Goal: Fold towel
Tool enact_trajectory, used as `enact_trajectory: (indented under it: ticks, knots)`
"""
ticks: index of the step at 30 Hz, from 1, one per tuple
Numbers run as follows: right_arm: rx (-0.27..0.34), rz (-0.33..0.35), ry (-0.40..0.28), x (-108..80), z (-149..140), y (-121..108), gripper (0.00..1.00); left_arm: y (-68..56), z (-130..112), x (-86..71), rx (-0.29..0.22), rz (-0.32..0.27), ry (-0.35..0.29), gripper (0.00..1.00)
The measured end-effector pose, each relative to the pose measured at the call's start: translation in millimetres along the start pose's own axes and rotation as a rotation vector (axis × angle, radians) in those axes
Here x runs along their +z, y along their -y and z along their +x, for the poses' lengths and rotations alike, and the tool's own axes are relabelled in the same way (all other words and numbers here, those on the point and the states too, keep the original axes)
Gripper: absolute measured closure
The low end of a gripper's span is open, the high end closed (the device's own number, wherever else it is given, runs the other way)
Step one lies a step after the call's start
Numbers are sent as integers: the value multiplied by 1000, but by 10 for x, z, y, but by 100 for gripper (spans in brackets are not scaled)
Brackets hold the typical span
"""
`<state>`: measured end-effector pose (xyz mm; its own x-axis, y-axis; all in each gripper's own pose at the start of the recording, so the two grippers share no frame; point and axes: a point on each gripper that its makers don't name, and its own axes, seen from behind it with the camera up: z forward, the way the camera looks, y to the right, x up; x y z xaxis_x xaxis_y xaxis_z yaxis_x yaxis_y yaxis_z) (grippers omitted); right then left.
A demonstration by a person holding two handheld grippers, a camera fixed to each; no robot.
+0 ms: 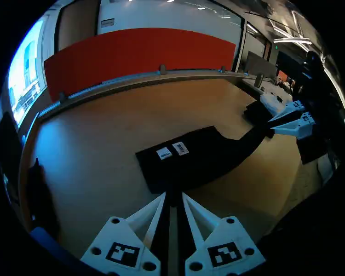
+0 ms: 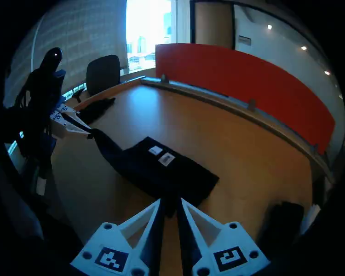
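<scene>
Left gripper [image 1: 174, 197] is clenched on a corner of the towel [image 1: 195, 158] at 6 o'clock; right gripper [image 1: 270, 131], at 3 o'clock, pinches another. We'd raise both corners together, level, keeping that edge taut above the table [image 1: 117, 124].

Open-plan office. Long wood-toned worktop [image 1: 126, 124] with a red divider screen [image 1: 140, 53] mounted along its far edge. Dark swivel chair [image 2: 102, 73] pulled up at one end. Tall window [image 2: 147, 32] behind it, high-rise buildings outside. Linear strip lights [image 1: 292, 40] and recessed spots [image 2: 304, 48] in the ceiling. More desks [image 1: 283, 78] beyond, details too small to tell.
</scene>
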<state>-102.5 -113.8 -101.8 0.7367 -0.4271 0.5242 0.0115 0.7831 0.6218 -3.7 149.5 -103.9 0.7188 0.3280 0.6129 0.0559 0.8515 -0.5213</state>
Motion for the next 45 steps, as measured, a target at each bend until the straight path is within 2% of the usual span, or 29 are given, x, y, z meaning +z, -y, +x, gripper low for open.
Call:
enact_trajectory:
  ticks: [12,18,24,36,45]
  knots:
    - [8,-46,16,314,62,-278,83,136,125,373,-30,24,-1,91]
    - [13,-54,22,493,81,-389,83,283,214,593,-33,50,-13,91]
    - [21,-67,36,662,56,-512,83,343,254,793,-47,48,-14,91]
    - [52,-64,66,911,-98,-622,83,393,97,1037,-35,48,27,91]
    - [69,-70,101,1147,-226,-706,83,466,22,1238,-43,75,47,91]
